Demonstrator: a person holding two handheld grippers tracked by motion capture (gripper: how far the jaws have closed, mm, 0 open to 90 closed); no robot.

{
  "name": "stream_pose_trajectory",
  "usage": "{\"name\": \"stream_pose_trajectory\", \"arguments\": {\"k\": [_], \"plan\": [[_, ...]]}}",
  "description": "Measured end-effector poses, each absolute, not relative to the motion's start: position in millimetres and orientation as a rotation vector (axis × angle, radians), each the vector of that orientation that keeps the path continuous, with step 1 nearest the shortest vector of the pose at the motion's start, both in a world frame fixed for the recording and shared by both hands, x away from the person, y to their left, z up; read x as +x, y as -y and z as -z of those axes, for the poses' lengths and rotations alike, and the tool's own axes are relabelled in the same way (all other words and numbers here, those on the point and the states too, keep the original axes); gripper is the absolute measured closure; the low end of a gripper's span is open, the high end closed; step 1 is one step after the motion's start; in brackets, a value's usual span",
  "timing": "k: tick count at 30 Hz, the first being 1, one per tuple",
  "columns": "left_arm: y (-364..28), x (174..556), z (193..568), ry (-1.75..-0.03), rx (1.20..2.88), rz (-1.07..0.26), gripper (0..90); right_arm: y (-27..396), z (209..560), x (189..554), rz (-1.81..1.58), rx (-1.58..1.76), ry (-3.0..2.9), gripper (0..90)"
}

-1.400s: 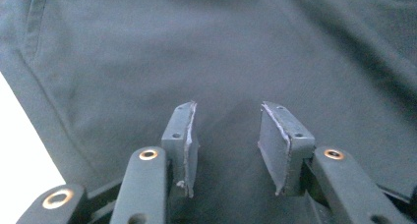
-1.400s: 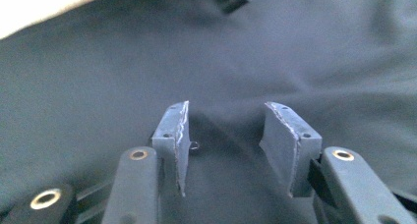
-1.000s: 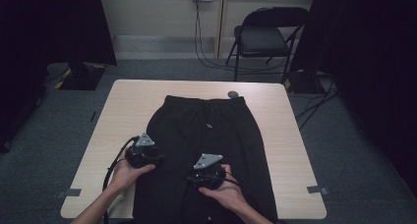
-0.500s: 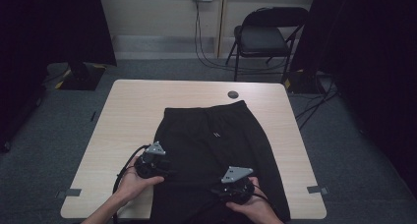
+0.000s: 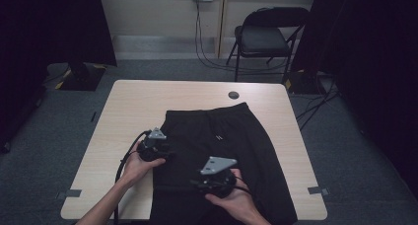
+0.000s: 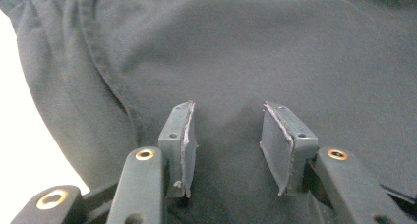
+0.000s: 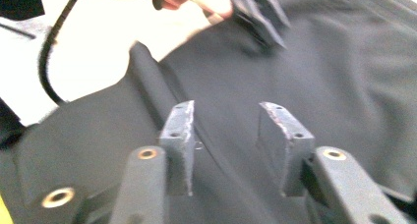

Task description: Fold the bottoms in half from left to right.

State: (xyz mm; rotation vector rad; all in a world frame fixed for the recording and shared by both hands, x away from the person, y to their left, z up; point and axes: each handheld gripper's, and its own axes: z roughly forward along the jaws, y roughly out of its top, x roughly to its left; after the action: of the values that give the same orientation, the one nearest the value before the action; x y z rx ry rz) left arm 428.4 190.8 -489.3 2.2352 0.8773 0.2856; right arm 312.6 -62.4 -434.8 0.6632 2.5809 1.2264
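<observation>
At the bottom of the high view, the right gripper sits in the person's hand over the lower middle of the black trousers. In the right gripper view its fingers stand partly apart above the dark cloth, with nothing pinched between them; they have just been closing. A little further up and to the left in the high view, the left gripper rests at the left edge of the trousers. Its fingers also stand partly apart, with cloth lying below the gap and no fold gripped; these too have just been closing. The trousers lie flat on the pale wooden surface, waistband toward the far edge. Beyond the waistband lies a small dark round disc. Past the surface stands a folding chair in the upper middle of the frame.
</observation>
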Motion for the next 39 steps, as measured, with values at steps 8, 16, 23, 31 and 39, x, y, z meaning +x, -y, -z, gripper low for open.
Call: {"name": "stream_pose_trajectory", "arguments": {"k": [8,16,23,31,39], "plan": [[-185.7,438.6,495.2,-0.881,2.18,-0.36,55.9,-18.7,463.1,325.9,-1.198,0.582,-2.671,61.2],[-189.0,437.3,496.2,-0.885,2.167,-0.362,55.5,-50.9,496.1,334.0,-1.169,0.583,-2.699,52.0],[-198.0,437.3,491.1,-0.913,2.134,-0.313,47.5,-40.0,499.5,320.8,-1.185,0.554,-2.671,51.5],[-193.1,435.4,494.9,-0.892,2.184,-0.378,51.5,-25.2,496.1,304.7,-1.156,0.506,-2.717,51.8],[-192.8,434.4,496.3,-0.898,2.168,-0.383,52.2,-47.9,488.1,312.6,-1.249,0.507,-2.67,53.3]]}}
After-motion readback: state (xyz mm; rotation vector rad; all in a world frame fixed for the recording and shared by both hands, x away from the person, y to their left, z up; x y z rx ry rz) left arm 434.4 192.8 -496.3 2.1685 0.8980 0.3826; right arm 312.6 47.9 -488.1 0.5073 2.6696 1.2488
